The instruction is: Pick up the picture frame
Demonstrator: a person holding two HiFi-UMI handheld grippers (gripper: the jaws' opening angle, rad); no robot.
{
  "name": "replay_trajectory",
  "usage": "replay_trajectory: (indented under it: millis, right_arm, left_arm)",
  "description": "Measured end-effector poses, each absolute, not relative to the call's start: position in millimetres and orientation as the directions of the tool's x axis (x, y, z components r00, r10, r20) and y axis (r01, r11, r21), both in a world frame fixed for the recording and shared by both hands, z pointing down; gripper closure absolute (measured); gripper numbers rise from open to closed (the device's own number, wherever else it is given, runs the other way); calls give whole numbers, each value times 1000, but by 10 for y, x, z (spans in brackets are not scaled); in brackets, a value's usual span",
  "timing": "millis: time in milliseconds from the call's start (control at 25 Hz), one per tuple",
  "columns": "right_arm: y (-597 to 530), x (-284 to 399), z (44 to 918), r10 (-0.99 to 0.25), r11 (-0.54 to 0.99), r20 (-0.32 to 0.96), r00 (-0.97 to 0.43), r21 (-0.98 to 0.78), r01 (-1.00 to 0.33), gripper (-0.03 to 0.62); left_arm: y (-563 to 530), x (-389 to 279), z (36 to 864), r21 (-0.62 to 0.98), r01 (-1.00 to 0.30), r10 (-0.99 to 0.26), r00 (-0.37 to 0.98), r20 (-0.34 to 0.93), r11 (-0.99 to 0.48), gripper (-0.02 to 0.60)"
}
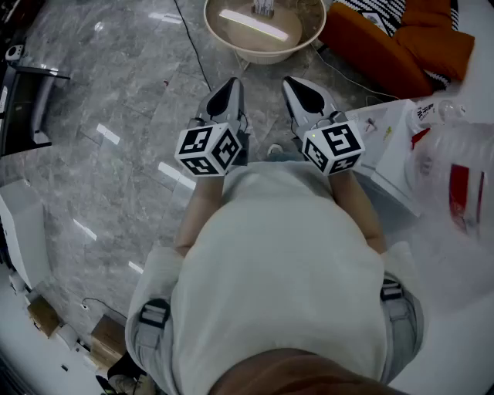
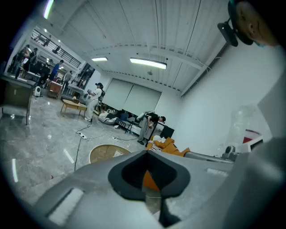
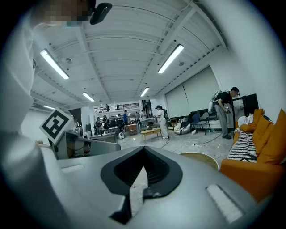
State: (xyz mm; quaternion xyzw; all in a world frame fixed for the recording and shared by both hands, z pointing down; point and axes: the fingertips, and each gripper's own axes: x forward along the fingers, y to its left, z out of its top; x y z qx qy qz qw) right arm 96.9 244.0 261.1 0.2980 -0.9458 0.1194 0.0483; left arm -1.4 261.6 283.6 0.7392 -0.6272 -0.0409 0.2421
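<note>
Grey marble floor point(image 1: 116, 92) lies under us in the head view, where we hold the left gripper point(image 1: 228, 92) and right gripper point(image 1: 301, 91) side by side, near a round desk point(image 1: 312, 31); something cropped at its far rim may be the picture frame point(image 1: 264, 8); left gripper view: fingers together, nothing between; right gripper view: fingers together, empty

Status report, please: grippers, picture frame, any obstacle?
Left gripper shut, empty. Right gripper shut, empty. Picture frame not seen in any view. Round table ahead.
</note>
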Motion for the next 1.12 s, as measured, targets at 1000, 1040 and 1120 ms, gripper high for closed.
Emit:
replay_trajectory:
  millis: [1000,1040,1120]
  right_arm:
    - [2369,1077,2796,-530,784,194,-826,-260,-564,595]
    - [2343,1073,2800,-529,783,194,-826,-262,-564,595]
    - [2271,1075,2806,-534,778,194,-823,-268,-568,595]
  left_arm:
    - [2610,227,2994,399,-913,-929,217,299,-85,581]
    - [2588,213,3002,401,-913,-929,213,302,-79,581]
    - [2533,194,3014,404,-912,-929,208,305,-71,581]
